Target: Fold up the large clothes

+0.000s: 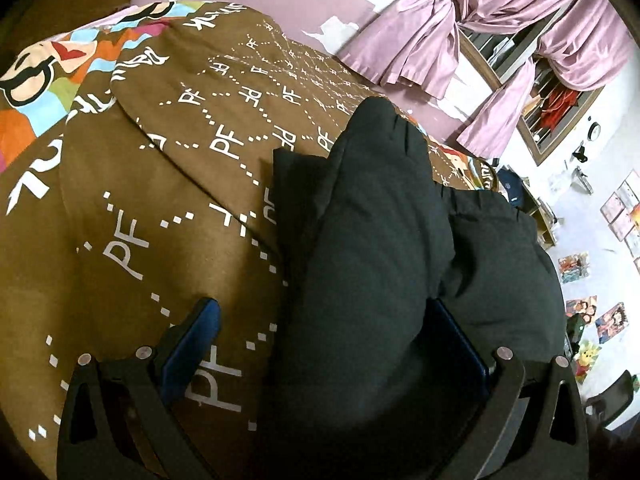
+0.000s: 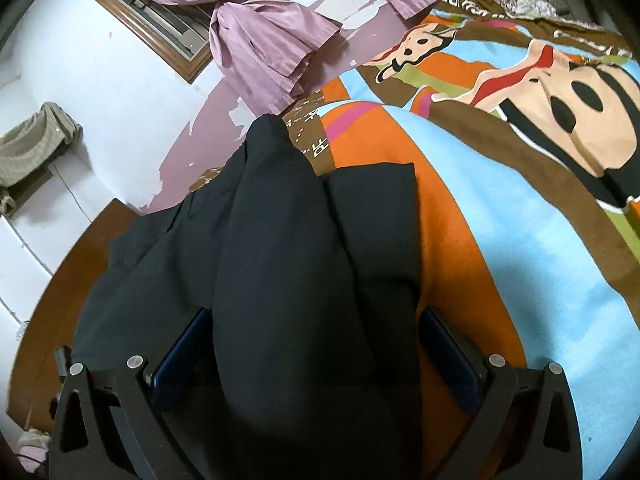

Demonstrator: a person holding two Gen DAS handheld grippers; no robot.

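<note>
A large black garment (image 1: 384, 248) lies bunched on a bed covered by a brown printed blanket (image 1: 168, 184). In the left wrist view my left gripper (image 1: 324, 320) stands wide open, its blue-padded fingers (image 1: 192, 344) either side of a raised fold of the garment. In the right wrist view the same black garment (image 2: 280, 240) runs away from me over the bed edge. My right gripper (image 2: 316, 332) is also open, its blue pads (image 2: 448, 348) straddling a thick ridge of the cloth without pinching it.
The bedspread shows a colourful cartoon print (image 2: 520, 128). Pink knotted curtains (image 1: 480, 24) hang over a wooden-framed window. A pink and white wall (image 2: 120, 88) is behind the bed, with posters (image 1: 612, 316) and a beige cloth (image 2: 32, 148) nearby.
</note>
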